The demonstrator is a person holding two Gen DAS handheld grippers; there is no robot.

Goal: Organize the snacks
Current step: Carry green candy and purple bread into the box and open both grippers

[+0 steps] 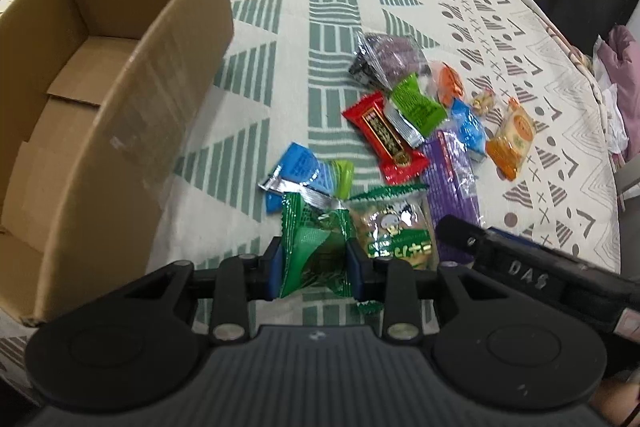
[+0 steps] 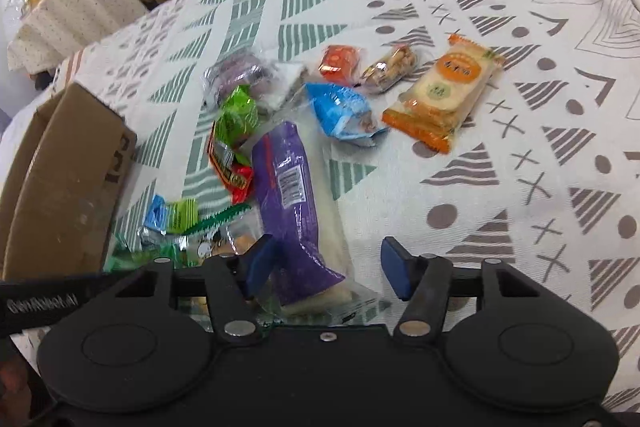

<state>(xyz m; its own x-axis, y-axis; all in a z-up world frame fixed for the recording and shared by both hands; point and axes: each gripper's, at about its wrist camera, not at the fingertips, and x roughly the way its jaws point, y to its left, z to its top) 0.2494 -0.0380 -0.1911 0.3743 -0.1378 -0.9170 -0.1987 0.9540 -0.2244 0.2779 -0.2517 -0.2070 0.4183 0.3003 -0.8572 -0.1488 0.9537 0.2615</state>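
The left gripper (image 1: pixel 316 263) pinches a green packet (image 1: pixel 312 247); the right gripper (image 2: pixel 326 265) straddles a purple packet (image 2: pixel 290 187), jaws apart. The thin wrapper could slip before reaching the cardboard box (image 1: pixel 120 99) at left.

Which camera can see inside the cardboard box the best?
The left wrist view. There the cardboard box shows its open top, inner walls and bare floor flaps, with no snacks visible inside. The right wrist view catches only the box's outer corner at the left edge, nothing of its inside.
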